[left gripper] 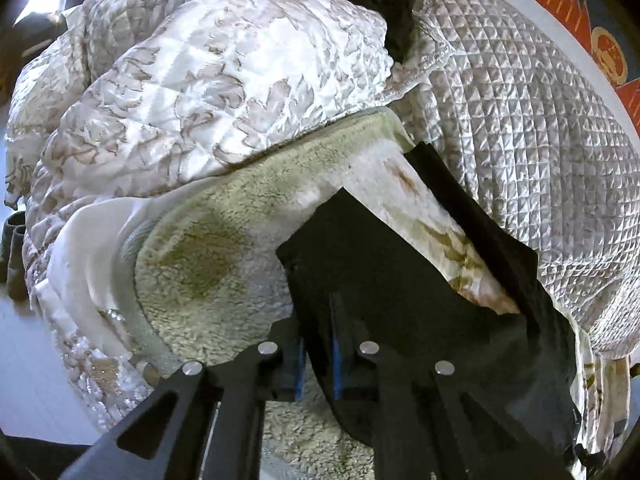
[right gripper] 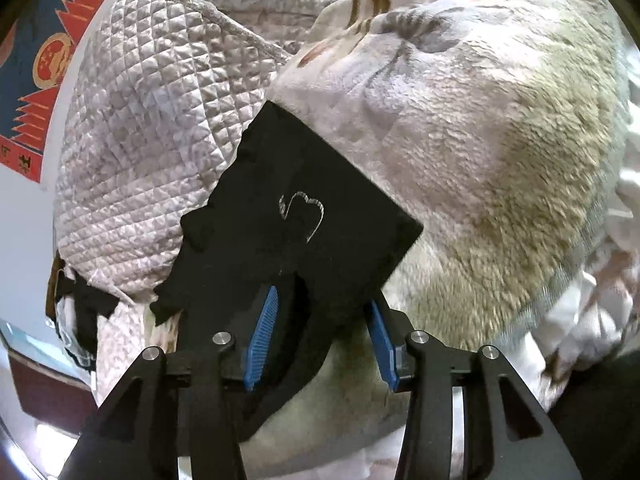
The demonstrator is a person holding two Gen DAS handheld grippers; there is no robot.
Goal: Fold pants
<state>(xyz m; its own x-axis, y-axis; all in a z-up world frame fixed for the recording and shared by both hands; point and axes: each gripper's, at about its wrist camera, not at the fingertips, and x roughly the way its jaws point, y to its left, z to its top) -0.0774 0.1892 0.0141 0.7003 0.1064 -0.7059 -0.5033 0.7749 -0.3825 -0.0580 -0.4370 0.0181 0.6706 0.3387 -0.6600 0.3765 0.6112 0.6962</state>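
Note:
The black pants (left gripper: pixel 380 264) lie on a fluffy cream blanket (left gripper: pixel 224 248) on a bed. My left gripper (left gripper: pixel 318 360) is shut on an edge of the pants, its blue pads pressed on the cloth. In the right wrist view the pants (right gripper: pixel 296 216) show a small white outline logo and a folded corner. My right gripper (right gripper: pixel 320 340) is open, its blue pads (right gripper: pixel 260 336) wide apart, with a fold of the black cloth lying between them. The fluffy blanket (right gripper: pixel 500 168) lies beyond and to the right.
A bunched white satin quilt with tan flowers (left gripper: pixel 208 80) is piled behind the pants. A diamond-quilted bedspread (left gripper: pixel 520 120) covers the bed to the right and shows in the right wrist view (right gripper: pixel 140 120). A wall with a red and blue poster (left gripper: pixel 580 8) is beyond.

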